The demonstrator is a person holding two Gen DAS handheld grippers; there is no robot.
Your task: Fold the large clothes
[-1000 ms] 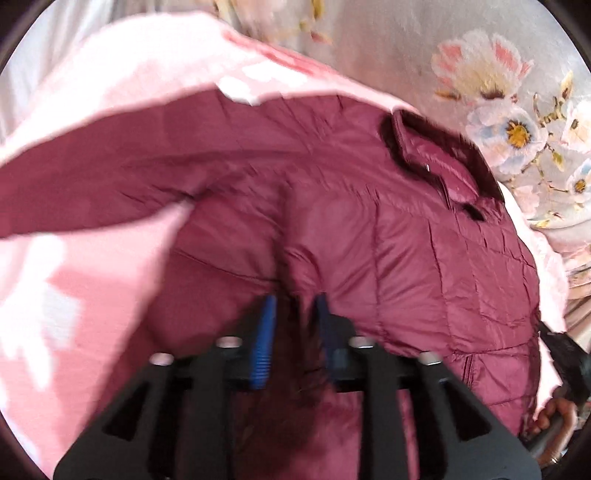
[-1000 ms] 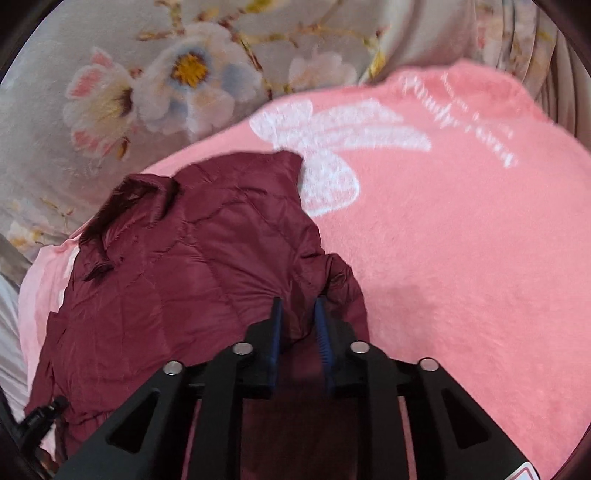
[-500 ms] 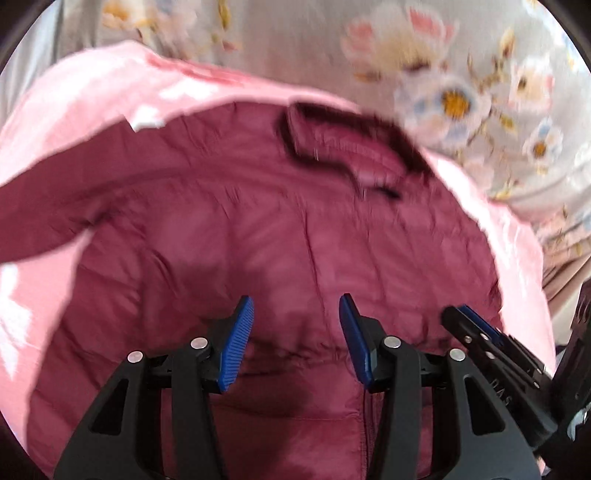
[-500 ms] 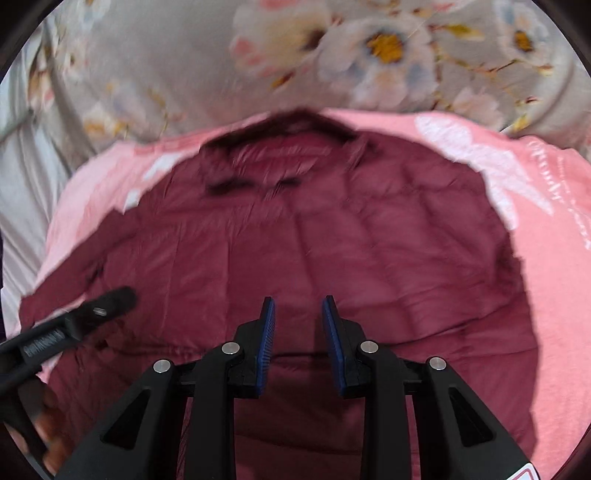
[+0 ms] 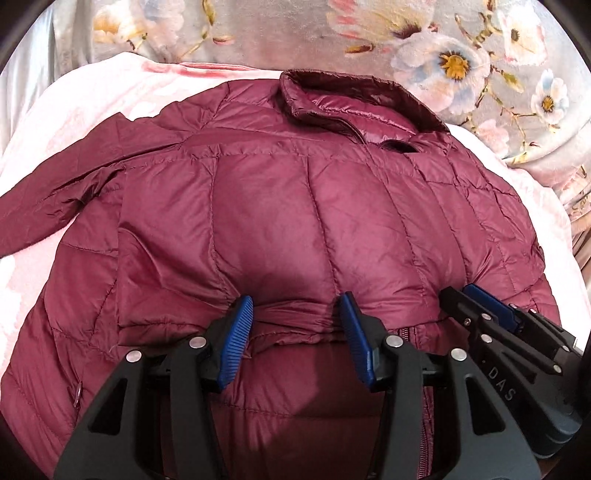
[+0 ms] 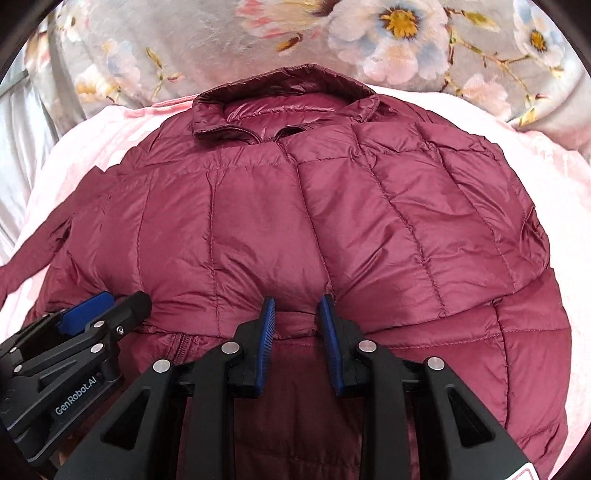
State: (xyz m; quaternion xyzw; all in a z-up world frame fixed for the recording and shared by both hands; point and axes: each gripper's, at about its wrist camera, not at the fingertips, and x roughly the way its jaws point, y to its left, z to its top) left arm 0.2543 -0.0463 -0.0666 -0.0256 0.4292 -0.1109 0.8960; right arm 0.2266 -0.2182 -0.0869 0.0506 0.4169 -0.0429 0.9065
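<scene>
A floral bedcover fills the top of both views, and a pink blanket lies on it. The maroon padded jacket lies on the blanket, filling the middle, collar to the top. The left gripper stands half open on its folded edge; whether it holds cloth I cannot tell. The right gripper, narrower, seems to pinch a fold.

Non-task items only: pink fleece blanket spreads underneath, visible from 8 to 11 o'clock in the left wrist view and at 3 o'clock in the right wrist view. Grey floral bedspread runs across 12 o'clock, white-and-yellow flowers toward 1 o'clock. Plain pale sheet at 9 o'clock in the right wrist view.
</scene>
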